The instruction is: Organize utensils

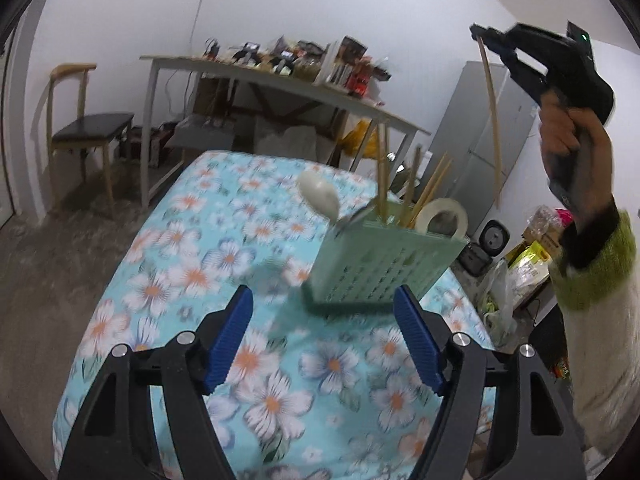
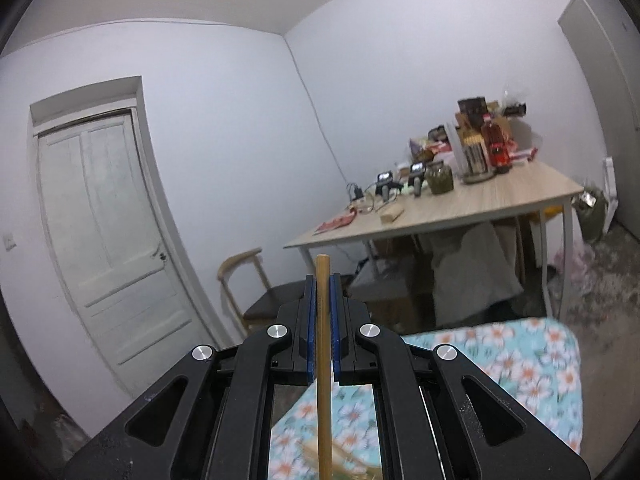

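Observation:
A pale green slotted utensil holder (image 1: 376, 268) stands on the floral tablecloth (image 1: 248, 216). It holds several wooden chopsticks (image 1: 416, 188), a white spoon (image 1: 320, 196) leaning out to the left and a roll of tape (image 1: 442, 216). My left gripper (image 1: 324, 316) is open just in front of the holder's base, with nothing between its blue pads (image 1: 232, 332). My right gripper (image 1: 478, 34) is high at the upper right, shut on a wooden chopstick (image 1: 494, 120) that hangs down from it. In the right wrist view the chopstick (image 2: 323, 360) runs between the closed blue pads (image 2: 309, 328) of that gripper (image 2: 323, 280).
A wooden table (image 2: 460, 208) crowded with jars, bottles and boxes stands behind. A chair (image 1: 84, 132) sits by the wall and a white door (image 2: 108, 232) is on the left. A grey fridge (image 1: 488, 140), a rice cooker (image 1: 484, 248) and bags (image 1: 524, 264) lie right of the table.

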A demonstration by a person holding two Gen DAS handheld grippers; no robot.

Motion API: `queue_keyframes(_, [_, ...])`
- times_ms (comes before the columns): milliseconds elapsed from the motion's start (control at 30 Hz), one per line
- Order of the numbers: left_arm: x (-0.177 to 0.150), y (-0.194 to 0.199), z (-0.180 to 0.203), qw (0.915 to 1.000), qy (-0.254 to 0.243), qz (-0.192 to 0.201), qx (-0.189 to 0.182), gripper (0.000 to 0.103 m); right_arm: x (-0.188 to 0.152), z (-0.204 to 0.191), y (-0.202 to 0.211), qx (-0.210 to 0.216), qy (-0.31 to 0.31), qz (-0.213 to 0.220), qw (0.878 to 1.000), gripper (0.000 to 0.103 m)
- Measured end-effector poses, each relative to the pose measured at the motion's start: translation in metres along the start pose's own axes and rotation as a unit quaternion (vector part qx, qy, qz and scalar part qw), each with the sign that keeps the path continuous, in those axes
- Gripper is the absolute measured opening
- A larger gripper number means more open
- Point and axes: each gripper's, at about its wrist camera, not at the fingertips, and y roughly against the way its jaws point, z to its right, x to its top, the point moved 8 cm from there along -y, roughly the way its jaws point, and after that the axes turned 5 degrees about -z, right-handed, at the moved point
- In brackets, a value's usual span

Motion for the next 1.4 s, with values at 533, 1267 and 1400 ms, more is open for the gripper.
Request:
queue_keyframes(533, [-0.006,0.003,-0.021,0.9996,0.018,0.003,0.023,0.071,-0.051,0.033,-0.059,-0.080,0.042,-0.045,0.995,0.008])
queue_keyframes(1267, [0.001,-0.003,0.028,0.9995,-0.026,0.000,0.020,0.094,-0.137,0.026,0.077,-0.085,-0.003,-0.100,0.991,0.080])
queue_keyframes(1400, [0.003,-0.006,0.041,0.9986,-0.039,0.002,0.036,0.097,-0.188,0.027,0.081,-0.132,0.007,-0.160,0.978,0.088])
